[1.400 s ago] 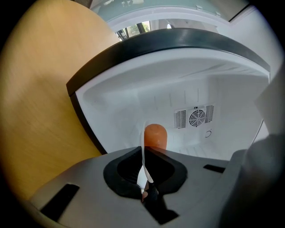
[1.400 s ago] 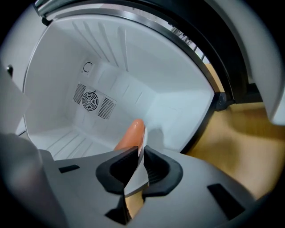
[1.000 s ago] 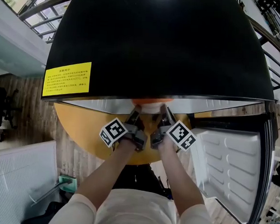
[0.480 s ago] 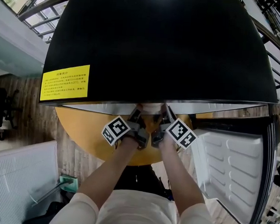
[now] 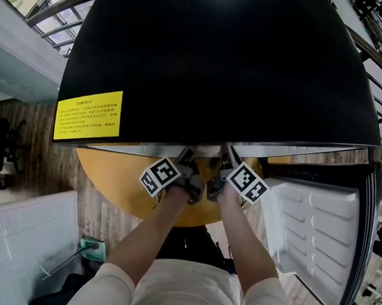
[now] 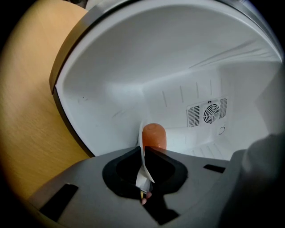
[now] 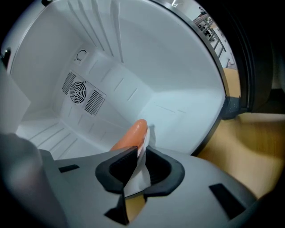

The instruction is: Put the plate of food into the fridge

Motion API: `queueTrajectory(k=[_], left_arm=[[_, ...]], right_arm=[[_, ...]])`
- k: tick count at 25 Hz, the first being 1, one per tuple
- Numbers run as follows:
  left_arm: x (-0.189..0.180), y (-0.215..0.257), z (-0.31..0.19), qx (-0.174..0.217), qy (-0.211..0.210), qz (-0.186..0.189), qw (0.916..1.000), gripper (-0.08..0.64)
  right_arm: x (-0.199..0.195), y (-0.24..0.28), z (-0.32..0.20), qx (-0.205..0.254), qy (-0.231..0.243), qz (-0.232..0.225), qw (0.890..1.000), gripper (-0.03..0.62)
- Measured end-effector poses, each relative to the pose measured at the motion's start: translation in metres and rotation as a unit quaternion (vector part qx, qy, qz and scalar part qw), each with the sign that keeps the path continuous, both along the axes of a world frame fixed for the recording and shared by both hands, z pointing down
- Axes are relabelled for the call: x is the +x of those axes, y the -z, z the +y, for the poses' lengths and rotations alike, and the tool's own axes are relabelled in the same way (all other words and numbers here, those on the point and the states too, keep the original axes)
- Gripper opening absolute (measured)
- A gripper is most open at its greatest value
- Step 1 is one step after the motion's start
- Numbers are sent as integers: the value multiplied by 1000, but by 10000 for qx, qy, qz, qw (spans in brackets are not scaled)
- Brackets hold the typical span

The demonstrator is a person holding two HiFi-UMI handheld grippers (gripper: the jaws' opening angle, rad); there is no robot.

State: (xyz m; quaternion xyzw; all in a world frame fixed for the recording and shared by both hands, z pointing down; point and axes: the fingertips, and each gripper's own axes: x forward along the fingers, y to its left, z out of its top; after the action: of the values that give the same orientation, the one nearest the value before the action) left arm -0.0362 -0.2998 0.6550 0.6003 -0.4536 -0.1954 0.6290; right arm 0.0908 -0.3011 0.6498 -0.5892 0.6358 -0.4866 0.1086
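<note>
The head view is showing only the black fridge from above with its yellow label, the writing too small to read. The gripper views are showing its white inside, where the plate with orange food is being held. The left gripper is pinching the rim, and the right gripper, whose jaws have just been opening slightly, is pinching it too.

left gripper clamped on the rim of the white plate, orange sausage-looking food just past it, inside the white fridge with a fan vent at the back
</note>
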Motion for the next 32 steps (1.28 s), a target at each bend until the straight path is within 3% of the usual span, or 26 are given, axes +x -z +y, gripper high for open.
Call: queueTrajectory(k=[11,15,24,32], left_arm=[[3,0,1,-113,-211,-269,9994,37],[6,2,2,-114,-286,-286,9991,75],[4,6,6,-107,-386,-428,9983,123],[-3,9,13,-114,-371,-449,9982,130]], right_arm=[[0,2,-2,-81,273,867,9958,83],[1,3,-2,-104,347,1153,9927,94],[-3,4,1,-31,424,1212,9917,141],[0,9,10,-9,363,1172,9924,141]])
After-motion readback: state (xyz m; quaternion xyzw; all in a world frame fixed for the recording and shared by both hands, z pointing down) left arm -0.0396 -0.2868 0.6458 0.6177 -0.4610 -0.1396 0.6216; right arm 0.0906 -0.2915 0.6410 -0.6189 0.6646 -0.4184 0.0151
